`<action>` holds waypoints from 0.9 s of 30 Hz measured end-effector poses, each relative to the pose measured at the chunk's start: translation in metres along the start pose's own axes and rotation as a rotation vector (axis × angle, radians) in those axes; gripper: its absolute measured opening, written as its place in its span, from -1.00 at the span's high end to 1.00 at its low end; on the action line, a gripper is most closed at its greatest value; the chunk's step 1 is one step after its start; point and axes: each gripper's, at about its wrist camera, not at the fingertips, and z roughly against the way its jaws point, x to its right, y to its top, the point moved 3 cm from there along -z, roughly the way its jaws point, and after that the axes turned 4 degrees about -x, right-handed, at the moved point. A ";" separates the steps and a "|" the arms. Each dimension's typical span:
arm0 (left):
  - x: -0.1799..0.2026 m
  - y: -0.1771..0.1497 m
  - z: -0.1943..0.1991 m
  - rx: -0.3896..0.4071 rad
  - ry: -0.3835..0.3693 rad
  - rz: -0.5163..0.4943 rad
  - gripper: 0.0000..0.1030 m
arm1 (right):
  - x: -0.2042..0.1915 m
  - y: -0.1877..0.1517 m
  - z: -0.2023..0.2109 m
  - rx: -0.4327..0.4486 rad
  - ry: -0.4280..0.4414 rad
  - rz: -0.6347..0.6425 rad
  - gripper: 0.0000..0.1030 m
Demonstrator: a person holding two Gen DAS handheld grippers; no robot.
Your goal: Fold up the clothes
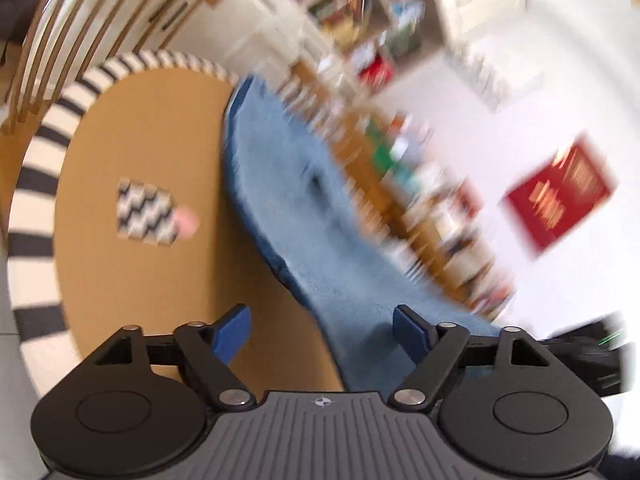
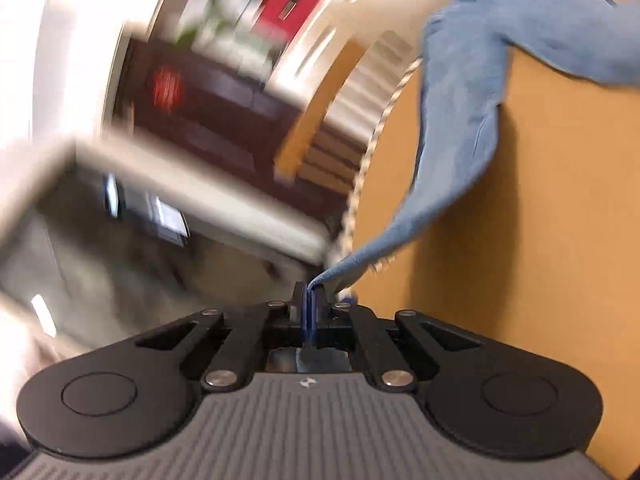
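A light blue cloth garment (image 1: 320,216) lies stretched across the brown table (image 1: 140,152), running from the far edge toward me. My left gripper (image 1: 324,332) is open, its blue pads spread, with the cloth's near end between and under them. In the right wrist view my right gripper (image 2: 311,300) is shut on a corner of the same blue cloth (image 2: 460,120), which stretches up and away over the table (image 2: 520,240). Both views are motion-blurred.
A zigzag-patterned card (image 1: 146,212) lies on the table, which has a black-and-white striped rim (image 1: 36,184). A wooden chair back (image 1: 60,40) stands at the far left. Bookshelves (image 1: 360,20) and a red book (image 1: 560,196) are behind. Dark furniture (image 2: 208,112) shows beyond the table edge.
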 end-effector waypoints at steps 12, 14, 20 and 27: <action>-0.002 -0.062 -0.044 -0.384 0.041 -0.002 -0.64 | 0.085 -0.064 -0.033 -0.178 -0.347 -0.122 0.89; -0.003 -0.068 -0.039 -0.394 0.103 -0.046 -0.48 | 0.088 -0.070 -0.036 -0.194 -0.380 -0.108 0.86; 0.000 -0.073 -0.017 -0.452 0.379 -0.160 0.54 | 0.066 -0.081 -0.050 -0.276 -0.430 0.051 0.37; 0.042 -0.084 0.025 -0.430 0.612 -0.373 0.33 | 0.004 -0.098 -0.015 -0.166 -0.559 0.445 0.21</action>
